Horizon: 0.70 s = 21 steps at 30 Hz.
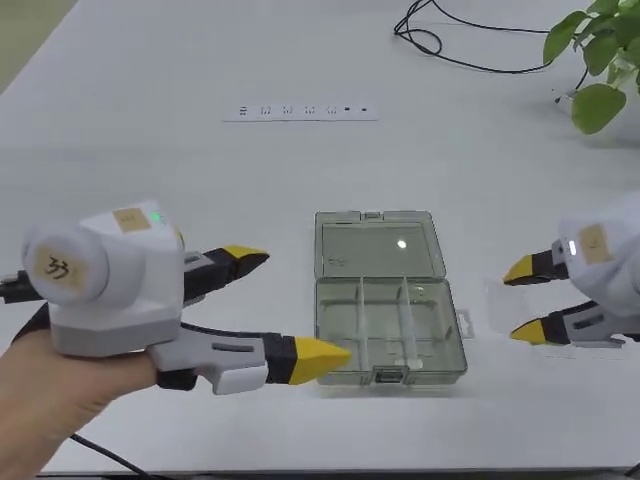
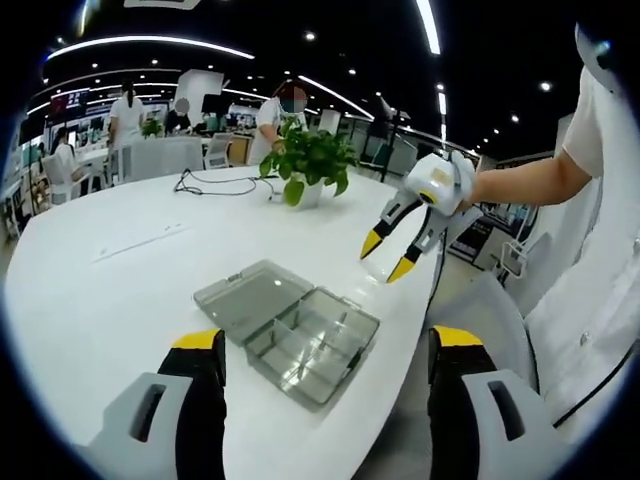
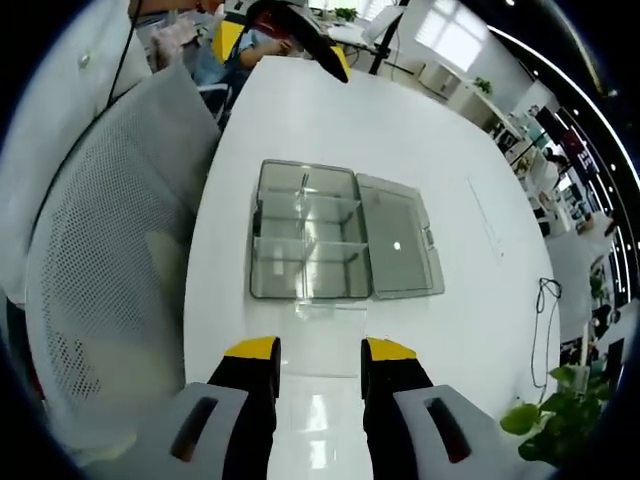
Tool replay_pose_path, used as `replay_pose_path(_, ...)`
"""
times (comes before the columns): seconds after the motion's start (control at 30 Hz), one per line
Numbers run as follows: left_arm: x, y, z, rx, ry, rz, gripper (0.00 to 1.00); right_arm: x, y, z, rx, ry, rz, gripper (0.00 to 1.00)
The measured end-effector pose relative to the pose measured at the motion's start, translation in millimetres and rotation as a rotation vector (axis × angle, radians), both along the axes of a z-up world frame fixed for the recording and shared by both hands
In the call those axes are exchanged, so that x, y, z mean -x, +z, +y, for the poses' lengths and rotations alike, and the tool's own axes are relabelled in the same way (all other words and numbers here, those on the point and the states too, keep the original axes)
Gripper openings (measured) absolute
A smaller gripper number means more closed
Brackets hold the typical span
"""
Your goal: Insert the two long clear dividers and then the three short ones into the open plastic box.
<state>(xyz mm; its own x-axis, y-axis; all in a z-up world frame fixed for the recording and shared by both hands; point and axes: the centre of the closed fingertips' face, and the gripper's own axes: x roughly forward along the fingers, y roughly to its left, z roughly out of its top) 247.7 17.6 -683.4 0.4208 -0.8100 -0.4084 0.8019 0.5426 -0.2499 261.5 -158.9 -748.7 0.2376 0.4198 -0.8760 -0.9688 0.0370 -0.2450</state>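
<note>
The open clear plastic box [image 1: 390, 325] lies mid-table with its lid [image 1: 378, 243] folded flat behind it. Clear dividers [image 1: 404, 318] stand upright in its base and split it into compartments. Loose clear divider pieces [image 3: 330, 325] lie flat on the table just right of the box, faint in the head view [image 1: 497, 305]. My right gripper [image 1: 522, 300] hovers open over them, jaws pointing at the box [image 3: 305, 235], nothing between its fingers. My left gripper [image 1: 285, 305] is wide open left of the box [image 2: 300, 330], above the table. The right gripper [image 2: 400, 245] hangs beyond the box in the left gripper view.
A thin marked strip [image 1: 300, 112] lies on the table behind the box. A black cable [image 1: 440, 40] and a potted plant [image 1: 598, 60] sit at the far right. A white mesh chair [image 3: 110, 280] stands at the table's near edge.
</note>
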Motion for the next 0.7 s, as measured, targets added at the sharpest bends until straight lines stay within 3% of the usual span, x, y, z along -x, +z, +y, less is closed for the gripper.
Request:
replay_pose_path(0.13,0.6,7.2,-10.7,0.05,0.007,0.042,0.79,6.9,22.0,12.6,-0.016,0.005,-0.037,0.32)
replay_pose_path(0.2,2.9,10.8,-18.6,0.093,0.017,0.096,0.76,10.6,32.5,20.0,-0.024,0.009,-0.051,0.32)
replay_pose_path(0.27,2.4,14.4,-24.0,0.119,0.019,0.111,0.72,13.7,42.6,28.1,-0.036,0.014,-0.067,0.32)
replay_pose_path(0.43,4.1,21.2,-41.6,0.203,0.031,0.199,0.61,19.9,61.2,45.6,-0.057,0.025,-0.09,0.32)
replay_pose_path(0.7,9.8,30.6,-66.7,0.295,0.013,0.275,0.48,26.6,82.9,69.0,-0.075,0.047,-0.12,0.32)
